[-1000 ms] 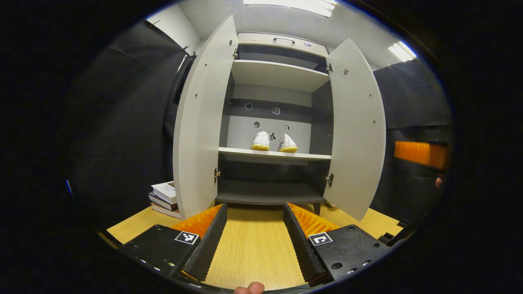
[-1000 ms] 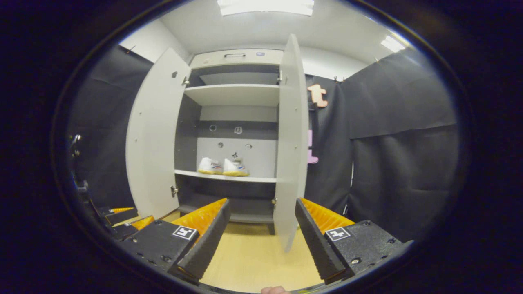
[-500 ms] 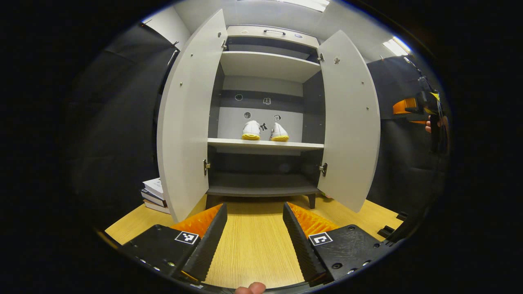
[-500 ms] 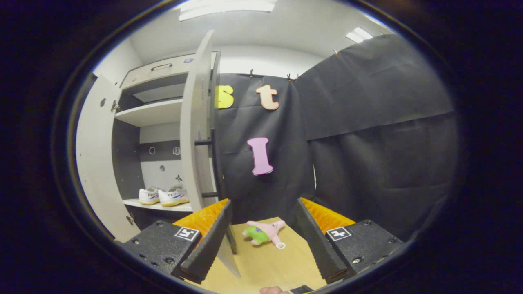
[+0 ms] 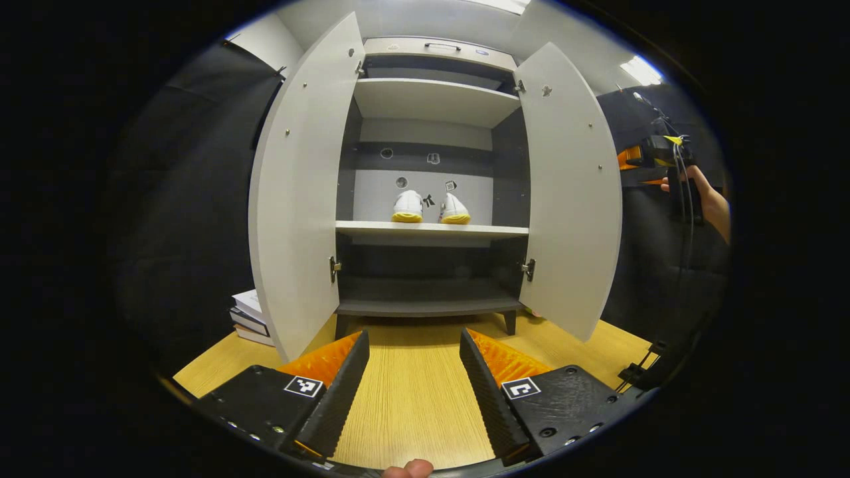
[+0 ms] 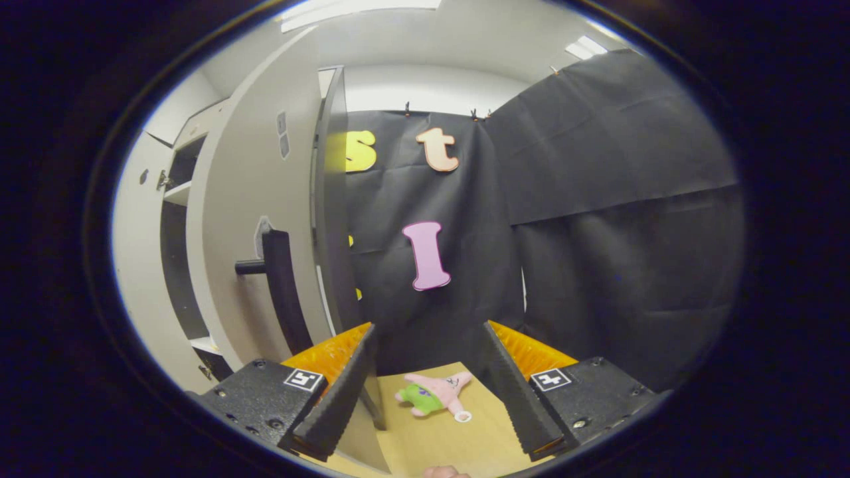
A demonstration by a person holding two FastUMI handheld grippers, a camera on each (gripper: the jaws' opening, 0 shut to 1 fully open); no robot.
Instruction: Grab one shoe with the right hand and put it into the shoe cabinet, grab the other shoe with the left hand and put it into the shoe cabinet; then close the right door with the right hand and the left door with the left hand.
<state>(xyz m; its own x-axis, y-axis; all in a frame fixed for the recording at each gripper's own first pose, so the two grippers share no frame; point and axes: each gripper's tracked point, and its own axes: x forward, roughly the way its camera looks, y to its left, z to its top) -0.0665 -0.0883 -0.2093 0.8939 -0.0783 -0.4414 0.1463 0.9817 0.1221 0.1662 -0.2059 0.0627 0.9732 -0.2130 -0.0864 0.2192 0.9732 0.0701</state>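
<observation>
Shoes (image 5: pixel 430 208) side by side on shelf (image 5: pixel 431 230) (middle).

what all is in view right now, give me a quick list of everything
shoe cabinet: one, pale grey with dark inside, on the floor
left door: one, pale grey, open
right door: one, pale grey, open, dark handle on its outer face
shoes: two, white with yellow soles, side by side on the middle shelf
books: a small stack, beside the left door
plush toy: one, pink and green, on the floor
floor: light wood
left gripper: open, empty
right gripper: open, empty, behind the right door
</observation>
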